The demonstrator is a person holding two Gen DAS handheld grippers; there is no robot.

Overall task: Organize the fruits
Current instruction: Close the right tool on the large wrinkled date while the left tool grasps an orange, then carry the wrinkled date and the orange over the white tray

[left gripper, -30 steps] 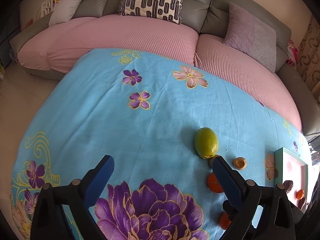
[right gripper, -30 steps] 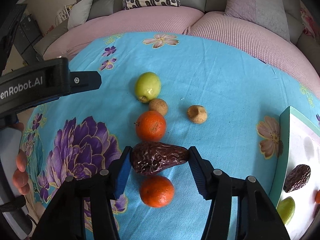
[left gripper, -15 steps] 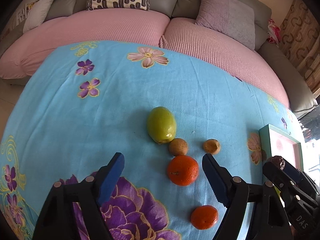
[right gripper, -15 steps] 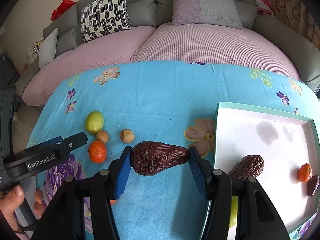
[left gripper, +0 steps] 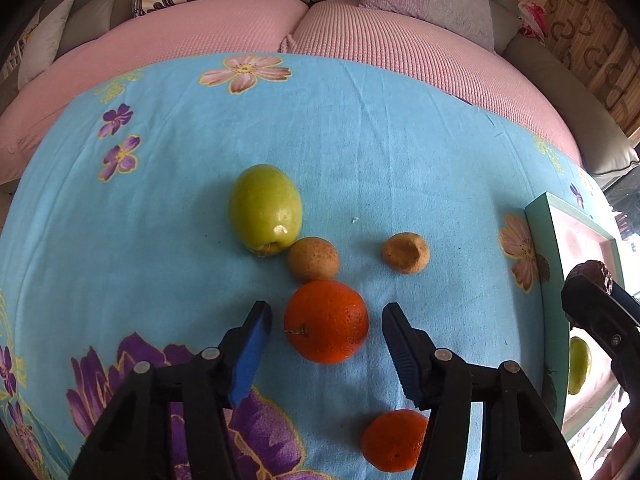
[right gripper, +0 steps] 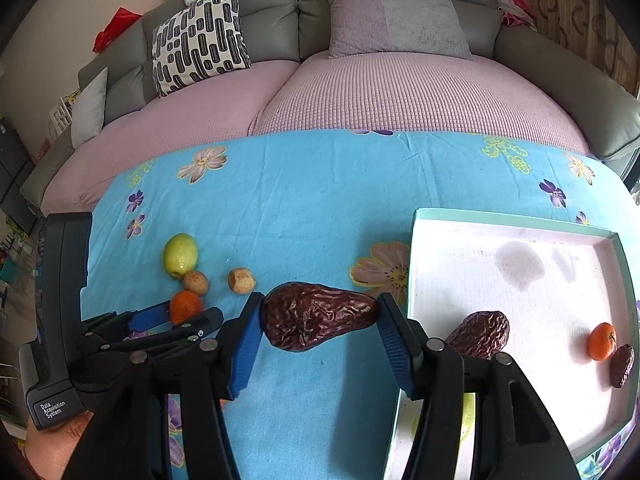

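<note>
**Two grippers sorting fruit over a blue floral table**

The left gripper (left gripper: 326, 330) is closing around a large orange (left gripper: 326, 321) lying on the table (left gripper: 360, 140); its fingers (left gripper: 252, 352) are flanking the fruit, not yet touching. A green fruit (left gripper: 264, 209) is sitting at 11 o'clock from the orange. The right gripper (right gripper: 318, 320) is holding a wrinkled dark date (right gripper: 316, 320) clamped end to end. At its 3 o'clock, a white tray (right gripper: 516, 220) is holding another date (right gripper: 482, 332) and a small orange (right gripper: 601, 341).
</note>
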